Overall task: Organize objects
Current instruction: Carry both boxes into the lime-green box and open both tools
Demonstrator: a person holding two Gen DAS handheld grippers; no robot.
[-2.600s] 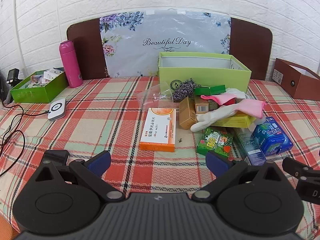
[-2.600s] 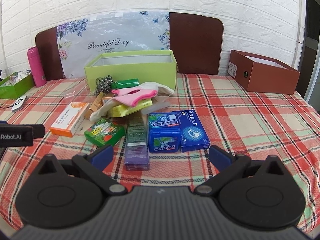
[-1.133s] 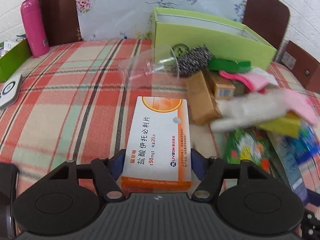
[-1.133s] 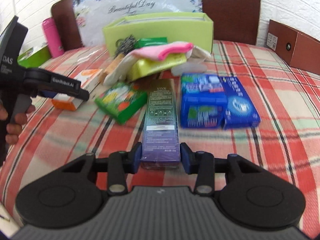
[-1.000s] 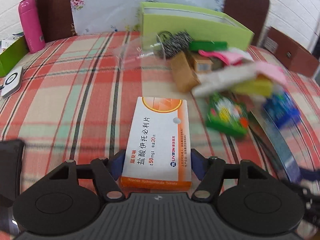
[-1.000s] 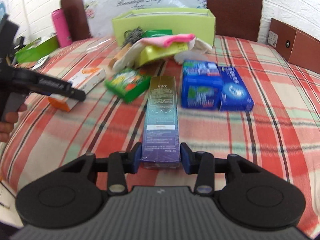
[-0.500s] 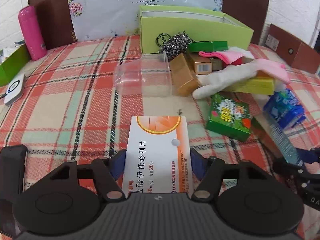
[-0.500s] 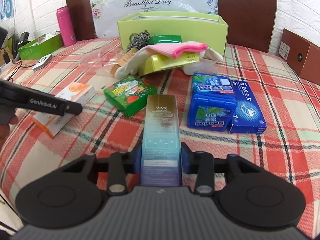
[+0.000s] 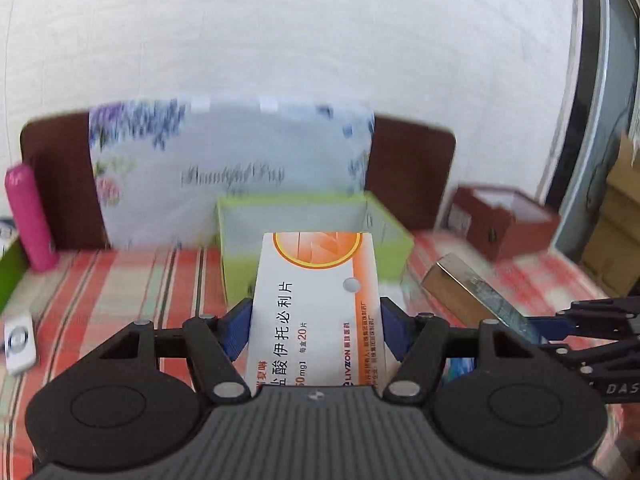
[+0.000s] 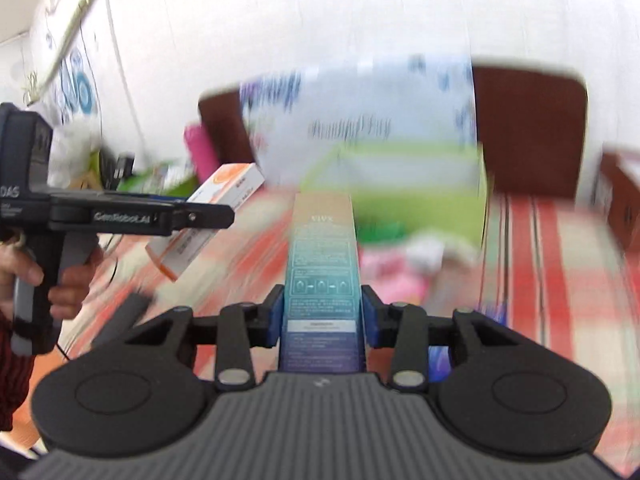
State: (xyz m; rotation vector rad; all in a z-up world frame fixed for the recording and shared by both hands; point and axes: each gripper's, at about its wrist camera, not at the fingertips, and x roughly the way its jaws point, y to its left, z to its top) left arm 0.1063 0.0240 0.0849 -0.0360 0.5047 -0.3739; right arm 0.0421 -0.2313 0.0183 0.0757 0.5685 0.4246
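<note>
My left gripper (image 9: 316, 330) is shut on the white-and-orange medicine box (image 9: 318, 304) and holds it lifted, tilted up, in front of the open green box (image 9: 394, 236). My right gripper (image 10: 322, 316) is shut on the long purple-and-gold carton (image 10: 323, 276), also lifted, pointing at the green box (image 10: 404, 196). The right wrist view shows the left gripper (image 10: 224, 216) with the medicine box (image 10: 208, 216) at the left. The left wrist view shows the carton (image 9: 476, 292) at the right. Both views are blurred.
A pink bottle (image 9: 30, 220) stands at the back left, with a white device (image 9: 18, 344) near the left edge. A brown box (image 9: 504, 224) sits at the back right. Pink gloves (image 10: 396, 280) and other items lie before the green box.
Both grippers have lifted their boxes off the plaid table and risen, tilting up toward the green box. The pile of items has dropped out of the left view.
</note>
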